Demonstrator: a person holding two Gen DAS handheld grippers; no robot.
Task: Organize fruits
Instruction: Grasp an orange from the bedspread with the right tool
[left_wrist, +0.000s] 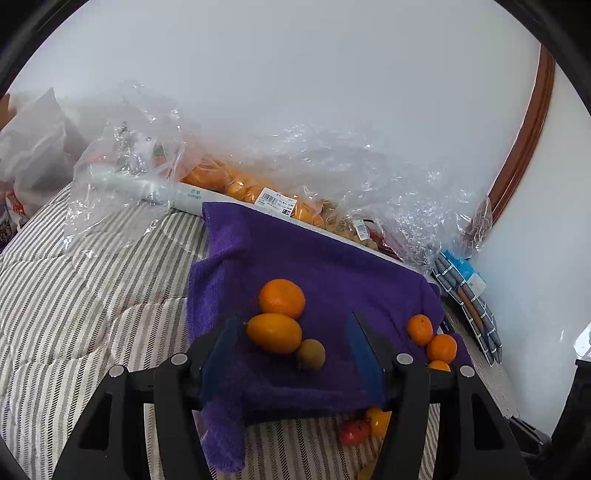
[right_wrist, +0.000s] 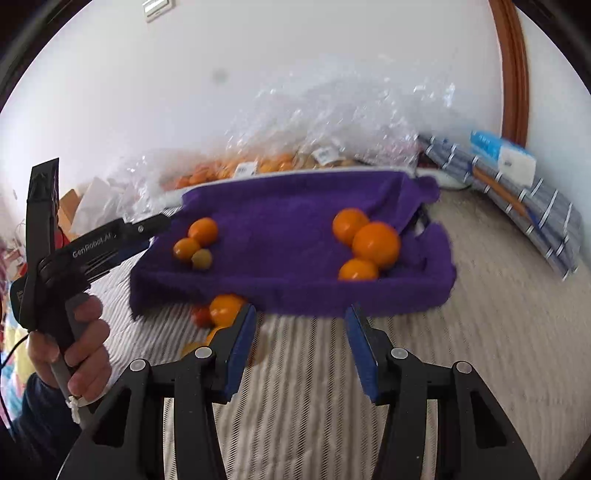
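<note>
On my purple towel (right_wrist: 288, 236), three oranges (right_wrist: 373, 243) cluster at right. Two oranges and a kiwi (right_wrist: 202, 259) sit left. More fruit (right_wrist: 223, 308) lies below its front edge.

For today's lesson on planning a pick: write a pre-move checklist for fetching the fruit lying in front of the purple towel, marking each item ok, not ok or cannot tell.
1. Right claw open and empty: ok.
2. Left claw open and empty: ok.
3. Loose fruit in front of the purple towel in sight: ok.
4. All loose fruit countable: cannot tell, the claw's finger hides part.
5. Two fruit groups resting on the towel: ok.
6. Right-wrist picture sharp: not ok, blurred.
</note>
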